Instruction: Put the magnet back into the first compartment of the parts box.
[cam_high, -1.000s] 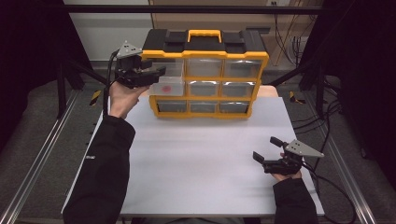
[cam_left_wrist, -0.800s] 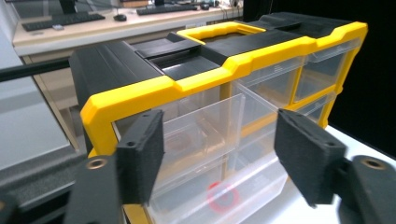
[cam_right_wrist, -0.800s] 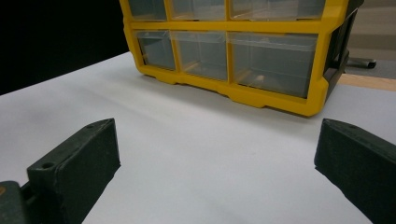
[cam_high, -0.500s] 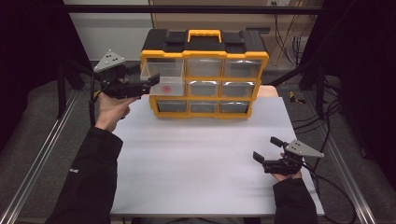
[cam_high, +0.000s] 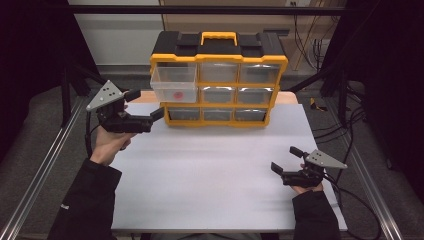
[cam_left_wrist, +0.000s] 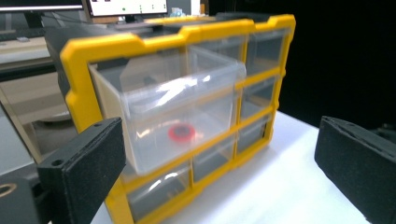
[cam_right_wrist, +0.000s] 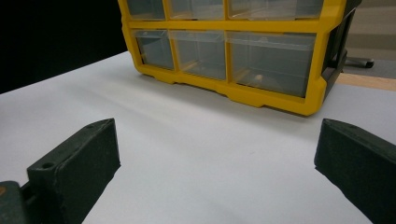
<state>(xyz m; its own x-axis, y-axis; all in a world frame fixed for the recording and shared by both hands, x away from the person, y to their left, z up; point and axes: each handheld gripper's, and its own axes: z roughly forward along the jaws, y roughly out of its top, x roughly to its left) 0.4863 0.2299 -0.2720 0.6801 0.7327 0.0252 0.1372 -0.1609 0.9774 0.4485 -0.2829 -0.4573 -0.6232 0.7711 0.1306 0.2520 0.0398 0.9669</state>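
The left tool (cam_high: 145, 106) hangs released above the counter's (cam_high: 210, 200) left edge, jaws spread wide and apart from the pulled-out clear drawer (cam_high: 174, 85) beside it. That drawer (top left of the yellow organizer (cam_high: 218, 60), at the counter's far side) holds a small red ring (cam_left_wrist: 182, 133). Well to the right, the right tool (cam_high: 286, 161) rests low near the front edge, jaws also spread, grasping nothing.
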